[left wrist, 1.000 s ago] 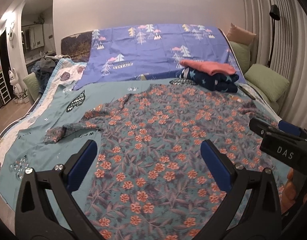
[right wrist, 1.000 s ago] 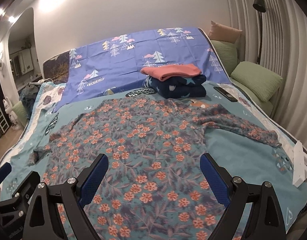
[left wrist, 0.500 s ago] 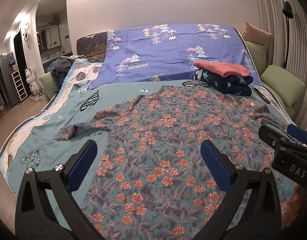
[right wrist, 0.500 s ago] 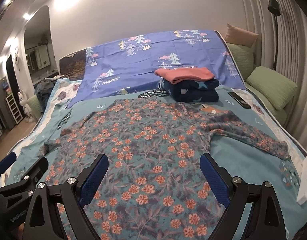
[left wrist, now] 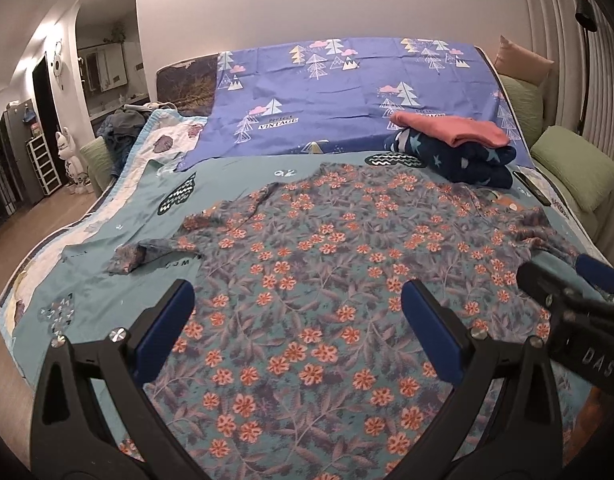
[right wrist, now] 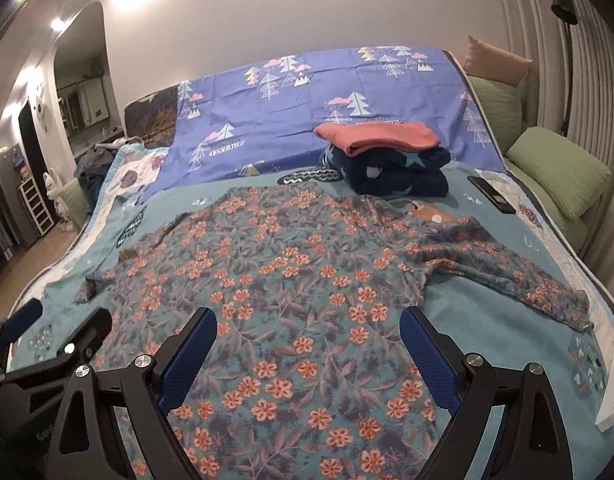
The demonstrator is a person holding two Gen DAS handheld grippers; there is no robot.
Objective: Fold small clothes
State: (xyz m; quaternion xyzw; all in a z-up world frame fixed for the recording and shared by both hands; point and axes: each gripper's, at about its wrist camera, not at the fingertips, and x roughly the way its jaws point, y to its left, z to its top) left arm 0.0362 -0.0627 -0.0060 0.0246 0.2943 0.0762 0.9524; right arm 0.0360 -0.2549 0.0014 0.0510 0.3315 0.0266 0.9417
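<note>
A long-sleeved floral shirt [left wrist: 327, 272] lies spread flat on the teal bed cover, sleeves out to both sides; it also shows in the right wrist view [right wrist: 291, 280]. Its left sleeve end [left wrist: 127, 260] is bunched, its right sleeve [right wrist: 539, 280] lies stretched out. My left gripper [left wrist: 297, 320] is open and empty, held above the shirt's lower hem. My right gripper [right wrist: 307, 348] is open and empty, also above the lower shirt. Each gripper shows in the other's view: the right one [left wrist: 579, 312], the left one [right wrist: 47, 332].
A stack of folded clothes, pink on navy stars [right wrist: 387, 160], sits at the far side of the bed. A purple tree-print sheet [left wrist: 339, 92] covers the headboard. Green pillows [right wrist: 559, 168] and a black remote [right wrist: 491, 194] lie right. The bed's left edge drops to the floor [left wrist: 11, 240].
Both grippers have risen and drawn back a little from the shirt, so more of the bed shows. Both stay open. The shirt has not moved.
</note>
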